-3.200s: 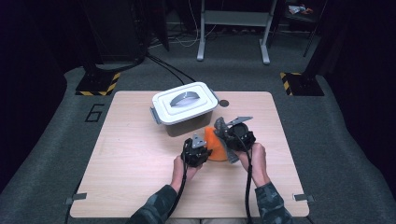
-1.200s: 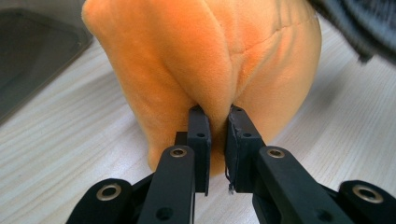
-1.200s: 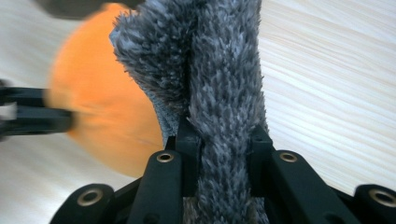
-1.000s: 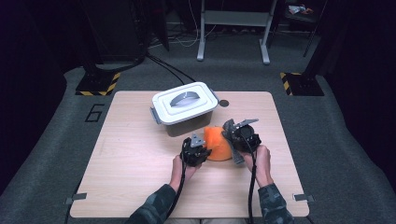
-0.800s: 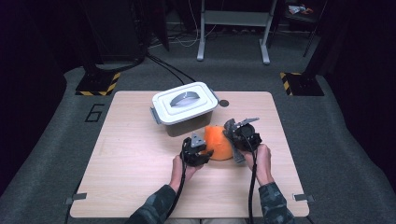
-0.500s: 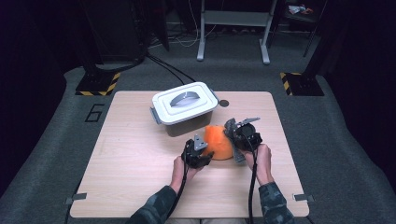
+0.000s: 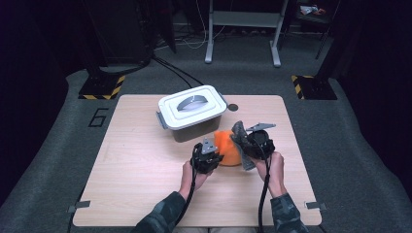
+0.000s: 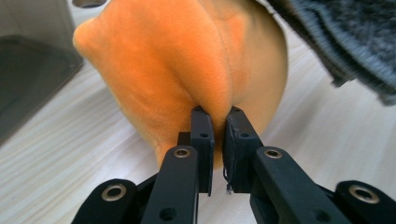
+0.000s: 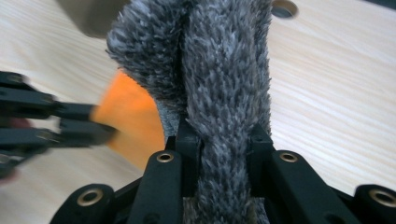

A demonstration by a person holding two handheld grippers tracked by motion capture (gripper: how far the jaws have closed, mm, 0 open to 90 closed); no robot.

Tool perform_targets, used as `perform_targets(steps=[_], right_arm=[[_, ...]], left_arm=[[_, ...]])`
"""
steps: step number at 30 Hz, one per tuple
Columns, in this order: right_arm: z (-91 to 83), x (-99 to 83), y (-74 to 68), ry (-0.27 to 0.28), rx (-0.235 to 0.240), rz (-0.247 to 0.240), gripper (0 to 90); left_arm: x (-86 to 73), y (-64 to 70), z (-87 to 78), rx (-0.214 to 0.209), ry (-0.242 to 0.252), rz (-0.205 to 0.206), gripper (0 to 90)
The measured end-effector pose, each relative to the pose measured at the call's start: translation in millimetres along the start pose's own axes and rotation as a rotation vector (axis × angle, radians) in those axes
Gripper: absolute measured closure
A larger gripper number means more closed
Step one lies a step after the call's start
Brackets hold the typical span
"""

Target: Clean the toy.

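Observation:
An orange plush cloth [image 7: 227,147] sits on the wooden table [image 7: 141,160] between both hands. My left gripper [image 7: 212,158] is shut on a fold of this orange cloth [image 8: 187,70], its jaws almost together. My right gripper [image 7: 241,138] is shut on a grey fuzzy cloth [image 9: 219,65], which bunches upward between its jaws and touches the orange cloth [image 9: 130,126]. The grey cloth [image 7: 239,132] lies against the orange one's right side. In the right gripper view the left gripper [image 9: 105,123] reaches in from the left.
A white lidded box [image 7: 192,110] with a grey handle stands just behind the cloths. A small round hole [image 7: 233,107] is in the tabletop to the box's right. Dark floor and stand legs surround the table.
The right gripper with the grey cloth has shifted slightly down and left toward the orange cloth. The left gripper has stayed at the orange cloth's left edge.

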State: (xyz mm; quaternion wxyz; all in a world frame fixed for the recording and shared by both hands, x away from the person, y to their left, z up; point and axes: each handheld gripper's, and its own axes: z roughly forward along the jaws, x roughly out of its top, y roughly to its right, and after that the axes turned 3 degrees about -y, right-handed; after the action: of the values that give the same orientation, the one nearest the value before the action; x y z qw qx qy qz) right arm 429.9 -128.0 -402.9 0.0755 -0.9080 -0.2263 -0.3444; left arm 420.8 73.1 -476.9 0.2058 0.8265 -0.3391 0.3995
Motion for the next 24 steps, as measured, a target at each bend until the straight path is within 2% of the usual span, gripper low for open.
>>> perform_targets(steps=[3,5,9,13,15,24], right_arm=[[-1.5,4.7,-8.7,0.011,0.022,-0.031,73.2],[3.3,6.2,-15.3,-0.001,0.027,-0.04,73.0],[19.6,4.6,-20.9,-0.031,-0.005,-0.063,73.5],[25.3,3.5,-18.7,-0.033,-0.018,-0.061,74.2],[26.6,3.3,-16.9,-0.041,-0.048,-0.068,74.4],[30.3,-4.4,5.3,-0.055,-0.064,-0.003,74.4]], left_arm=[[3.1,5.0,-2.3,-0.019,0.005,0.011,83.5],[3.5,7.0,-1.8,-0.023,0.003,0.011,83.5],[0.6,5.0,1.7,-0.015,-0.004,0.01,83.4],[-1.7,2.3,2.6,-0.011,-0.007,0.003,83.3],[-2.4,1.2,3.0,-0.013,-0.006,-0.001,83.3],[-5.4,-0.3,4.3,-0.019,-0.006,-0.01,82.6]])
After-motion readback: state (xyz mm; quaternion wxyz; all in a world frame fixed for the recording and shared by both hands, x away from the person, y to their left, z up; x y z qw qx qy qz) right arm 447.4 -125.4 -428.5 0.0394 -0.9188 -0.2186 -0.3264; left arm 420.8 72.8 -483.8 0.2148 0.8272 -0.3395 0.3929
